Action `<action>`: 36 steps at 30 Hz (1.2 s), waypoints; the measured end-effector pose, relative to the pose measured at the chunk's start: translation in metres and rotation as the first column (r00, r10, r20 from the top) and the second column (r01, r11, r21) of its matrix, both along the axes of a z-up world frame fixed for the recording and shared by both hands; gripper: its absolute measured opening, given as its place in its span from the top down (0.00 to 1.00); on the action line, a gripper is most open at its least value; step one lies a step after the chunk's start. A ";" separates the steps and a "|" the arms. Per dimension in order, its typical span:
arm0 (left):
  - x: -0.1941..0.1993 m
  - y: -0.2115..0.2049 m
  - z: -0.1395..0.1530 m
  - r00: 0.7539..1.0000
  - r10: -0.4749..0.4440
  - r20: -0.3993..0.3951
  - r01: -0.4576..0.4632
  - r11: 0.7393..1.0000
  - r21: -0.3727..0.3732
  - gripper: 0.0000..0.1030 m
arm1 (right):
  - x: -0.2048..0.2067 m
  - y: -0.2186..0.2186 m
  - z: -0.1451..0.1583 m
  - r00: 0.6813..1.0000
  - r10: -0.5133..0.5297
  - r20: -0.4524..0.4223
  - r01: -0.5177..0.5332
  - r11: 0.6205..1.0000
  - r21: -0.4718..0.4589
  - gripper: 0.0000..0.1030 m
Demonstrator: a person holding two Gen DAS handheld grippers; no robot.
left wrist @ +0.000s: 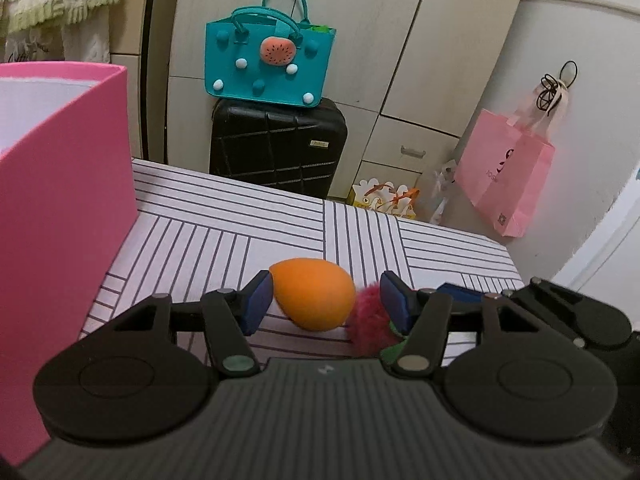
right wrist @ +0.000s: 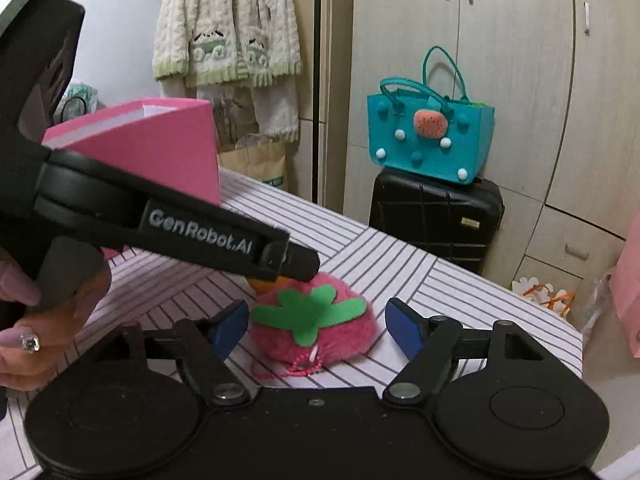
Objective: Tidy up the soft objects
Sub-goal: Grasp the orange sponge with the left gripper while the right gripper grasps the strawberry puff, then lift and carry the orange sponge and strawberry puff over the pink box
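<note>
Soft orange egg-shaped toy (left wrist: 314,293) lies on the white table with dark purple stripes (left wrist: 224,216), touching the fluffy pink plush strawberry with a green felt leaf (right wrist: 314,318) on its right. From the left wrist view, the left gripper (left wrist: 325,302) stands spread wide, its blue pads on either side of the orange toy; the left pad sits just beside the toy's end, gripping nothing. From the right wrist view, the right gripper (right wrist: 316,328) is likewise spread apart, straddling the plush strawberry without touching it, and the strawberry's pink cord trails toward the camera. The left gripper's black body crosses above the strawberry there, hiding most of the orange toy. A tall open pink box with a white inside (left wrist: 60,184) stands on the table's left side. Beyond the table, a teal felt handbag (left wrist: 270,64) rests on a black hard-shell suitcase (left wrist: 278,148).
</note>
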State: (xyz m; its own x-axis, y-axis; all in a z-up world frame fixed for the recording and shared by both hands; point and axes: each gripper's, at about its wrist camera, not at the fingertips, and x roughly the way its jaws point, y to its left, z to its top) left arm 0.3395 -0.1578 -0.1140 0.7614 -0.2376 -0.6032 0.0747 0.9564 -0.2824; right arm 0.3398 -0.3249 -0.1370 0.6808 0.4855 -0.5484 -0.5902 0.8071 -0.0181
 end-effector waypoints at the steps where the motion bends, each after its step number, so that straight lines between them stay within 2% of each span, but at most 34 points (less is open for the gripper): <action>1: 0.000 0.000 -0.001 1.000 0.006 0.002 -0.006 1.000 0.004 0.47 | 0.001 -0.001 -0.001 1.000 -0.004 -0.005 0.005 1.000 0.007 0.23; 4: 0.001 -0.001 0.000 1.000 -0.001 0.019 0.000 1.000 0.019 0.62 | 0.003 -0.003 -0.003 0.999 -0.017 -0.031 0.018 0.999 0.029 0.24; 5: 0.002 -0.002 0.000 1.000 -0.008 0.021 0.007 0.999 0.032 0.62 | 0.005 -0.004 -0.003 0.999 -0.021 -0.038 0.022 0.999 0.032 0.25; 7: 0.003 -0.001 0.003 1.000 -0.029 0.012 0.028 0.999 0.020 0.64 | 0.007 -0.004 -0.005 0.998 -0.024 -0.051 0.027 0.998 0.050 0.39; 11: -0.004 0.002 0.008 0.999 -0.030 0.021 0.030 1.000 -0.006 0.64 | 0.004 -0.005 -0.007 0.995 -0.080 -0.056 0.083 0.994 0.064 0.43; 15: -0.017 0.004 0.016 0.998 -0.043 0.052 0.045 0.999 -0.023 0.64 | -0.007 -0.009 -0.004 0.990 -0.129 -0.048 0.132 0.989 0.071 0.43; 20: -0.041 0.008 0.028 0.993 -0.063 0.095 0.068 0.996 -0.052 0.64 | -0.021 -0.014 -0.004 0.980 -0.181 -0.088 0.188 0.979 0.083 0.43; 24: -0.060 0.011 0.036 0.990 -0.078 0.120 0.082 0.996 -0.027 0.64 | -0.035 -0.020 -0.003 0.968 -0.215 -0.128 0.230 0.966 0.122 0.43; 30: -0.086 0.016 0.045 0.984 -0.125 0.125 0.127 0.992 -0.005 0.64 | -0.063 -0.020 0.011 0.961 -0.246 -0.125 0.262 0.954 0.143 0.43; 36: -0.116 0.037 0.052 0.977 -0.154 0.146 0.155 0.988 0.005 0.64 | -0.098 -0.021 0.023 0.954 -0.275 -0.116 0.294 0.930 0.219 0.43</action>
